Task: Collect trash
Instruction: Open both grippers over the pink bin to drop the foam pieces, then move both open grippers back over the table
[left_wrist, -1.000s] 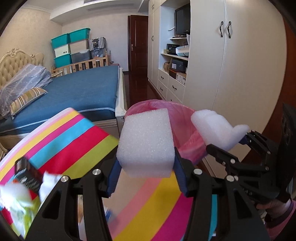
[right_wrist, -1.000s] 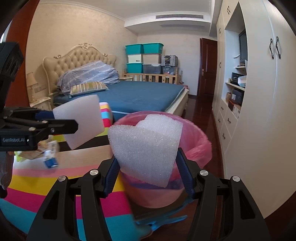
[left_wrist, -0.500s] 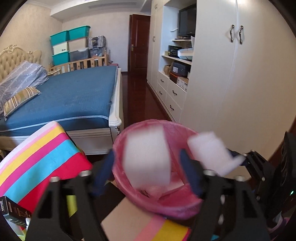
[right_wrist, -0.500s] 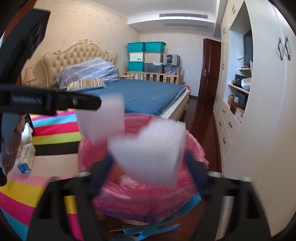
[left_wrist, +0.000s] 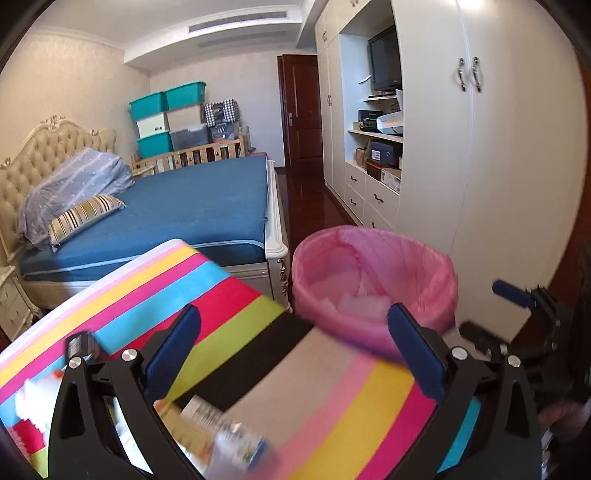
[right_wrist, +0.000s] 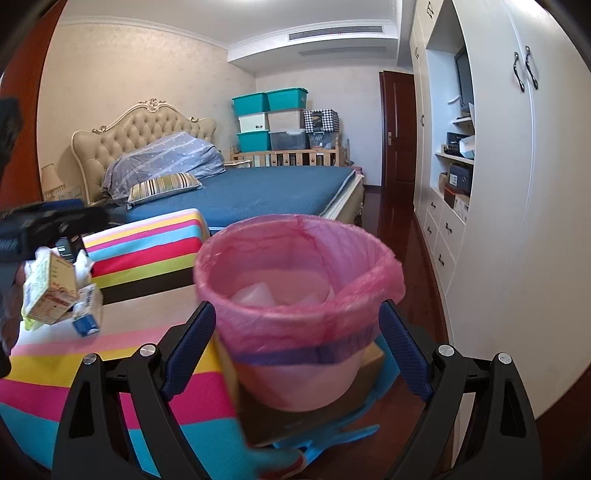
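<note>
Blue-padded left gripper (left_wrist: 293, 354) is spread wide and holds nothing, just before the pink-lined round trash bin (left_wrist: 373, 291); white foam pieces (left_wrist: 364, 304) lie inside it. The right gripper (right_wrist: 297, 347) gapes empty too, its fingers flanking the bin (right_wrist: 299, 325).

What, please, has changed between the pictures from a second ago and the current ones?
Both tools let go of their white foam pieces, which now lie in the pink-lined trash bin as foam pieces. The left tool and the right tool now stand open and empty, drawn back from the bin. The striped tablecloth and the carton litter on it stayed put.
</note>
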